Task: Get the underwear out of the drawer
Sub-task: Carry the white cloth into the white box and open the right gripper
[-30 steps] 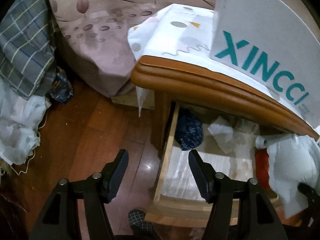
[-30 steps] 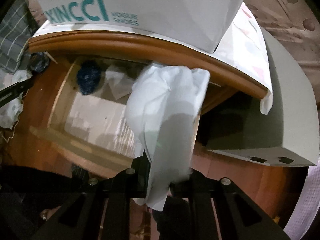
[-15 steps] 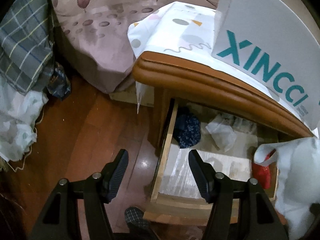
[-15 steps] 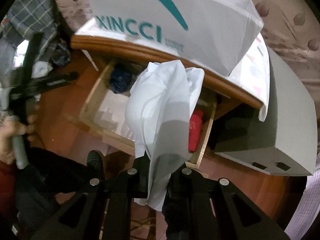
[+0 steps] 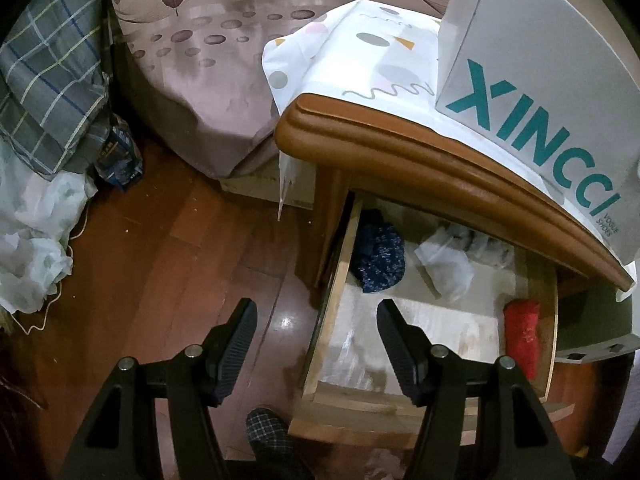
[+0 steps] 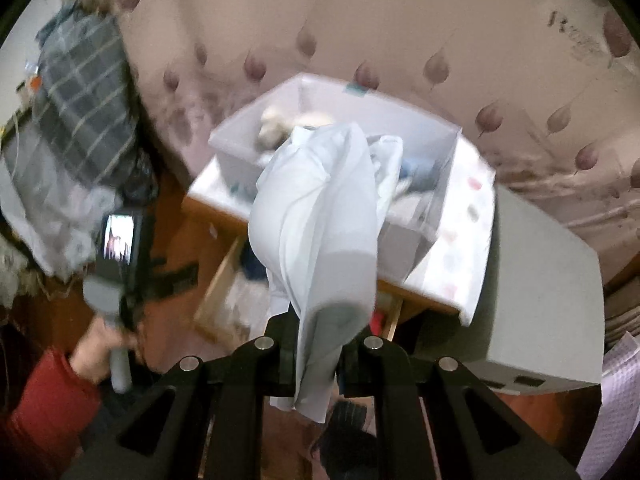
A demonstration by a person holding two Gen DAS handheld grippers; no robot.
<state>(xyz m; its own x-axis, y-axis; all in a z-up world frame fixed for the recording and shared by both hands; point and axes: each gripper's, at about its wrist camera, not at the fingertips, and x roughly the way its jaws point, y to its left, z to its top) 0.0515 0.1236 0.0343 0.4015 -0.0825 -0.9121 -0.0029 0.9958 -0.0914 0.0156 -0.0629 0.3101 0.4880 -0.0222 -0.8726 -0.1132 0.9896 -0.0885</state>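
1. My right gripper (image 6: 316, 344) is pinching the thin white cloth underwear (image 6: 320, 232) with jaws nearly closed; it is hanging above the open pale wooden drawer (image 5: 332, 280).
2. It is draping limp and light (likely slippery), so I am gripping a bunched fold.
3. My left gripper (image 5: 316, 344) is standing half open, holding nothing.

Glossy wooden floor (image 5: 168, 264), leaf-patterned bed (image 5: 208, 60)

A white XINCCI shoebox (image 5: 552, 92) sits on a patterned cloth (image 5: 360, 64); plaid fabric (image 5: 48, 80) lies well apart
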